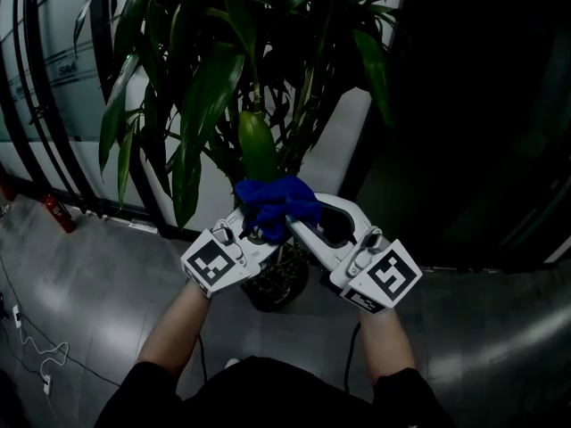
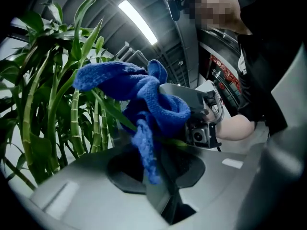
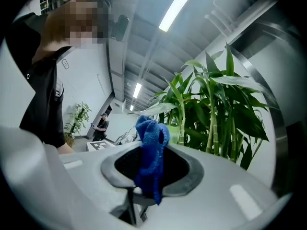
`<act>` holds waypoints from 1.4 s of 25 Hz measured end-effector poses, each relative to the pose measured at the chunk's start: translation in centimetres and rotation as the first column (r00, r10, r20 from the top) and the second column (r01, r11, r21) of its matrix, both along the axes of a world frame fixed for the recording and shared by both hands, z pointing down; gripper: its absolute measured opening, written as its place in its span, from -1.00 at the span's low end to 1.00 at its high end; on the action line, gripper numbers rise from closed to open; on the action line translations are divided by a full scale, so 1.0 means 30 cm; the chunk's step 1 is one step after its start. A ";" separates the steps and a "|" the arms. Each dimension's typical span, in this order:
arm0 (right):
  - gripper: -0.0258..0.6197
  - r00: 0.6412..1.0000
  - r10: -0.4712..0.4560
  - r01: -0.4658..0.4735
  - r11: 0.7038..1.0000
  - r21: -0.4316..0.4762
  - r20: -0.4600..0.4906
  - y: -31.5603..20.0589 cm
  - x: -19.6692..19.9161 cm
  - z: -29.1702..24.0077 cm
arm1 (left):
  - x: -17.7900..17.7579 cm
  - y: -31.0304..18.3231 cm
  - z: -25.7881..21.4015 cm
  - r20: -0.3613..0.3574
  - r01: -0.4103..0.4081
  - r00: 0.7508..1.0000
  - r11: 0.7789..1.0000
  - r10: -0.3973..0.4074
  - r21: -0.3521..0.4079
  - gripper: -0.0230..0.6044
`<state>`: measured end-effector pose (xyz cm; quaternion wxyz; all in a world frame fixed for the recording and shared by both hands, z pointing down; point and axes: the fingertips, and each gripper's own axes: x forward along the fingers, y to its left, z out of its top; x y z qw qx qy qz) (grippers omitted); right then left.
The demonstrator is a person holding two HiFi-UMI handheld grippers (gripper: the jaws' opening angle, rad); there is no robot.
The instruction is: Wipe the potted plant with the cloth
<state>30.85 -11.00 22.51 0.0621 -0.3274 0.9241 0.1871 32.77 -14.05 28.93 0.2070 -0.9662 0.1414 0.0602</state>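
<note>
Grey polished floor (image 1: 98,283) and dark wall panels frame the potted plant (image 1: 223,78), upper centre of the head view. Blue cloth (image 1: 278,200) sits bunched at frame centre, just below a broad green leaf (image 1: 258,145). Both the left gripper (image 2: 154,174) and the right gripper (image 3: 144,188) have jaws pressed together on a fold of it. Cloth: soft, light, limp, best pinched at a thick fold. Leaves: thin, flexible, probably easy to tear; judged to need support from beneath while wiped.
</note>
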 end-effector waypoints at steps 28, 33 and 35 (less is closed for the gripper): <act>-0.58 0.978 -0.152 0.161 0.986 -0.050 0.142 0.266 -0.021 0.146 | -0.107 0.137 0.268 0.042 0.125 0.992 0.961 -0.118 -0.249 -0.65; -0.58 0.963 -0.192 0.220 0.966 -0.138 0.190 0.256 -0.068 0.236 | -0.220 0.155 0.326 0.055 0.197 0.980 0.938 -0.190 -0.284 -0.65; -0.58 0.955 -0.197 0.234 0.960 -0.157 0.221 0.256 -0.090 0.246 | -0.284 0.158 0.338 0.030 0.212 0.976 0.925 -0.213 -0.315 -0.65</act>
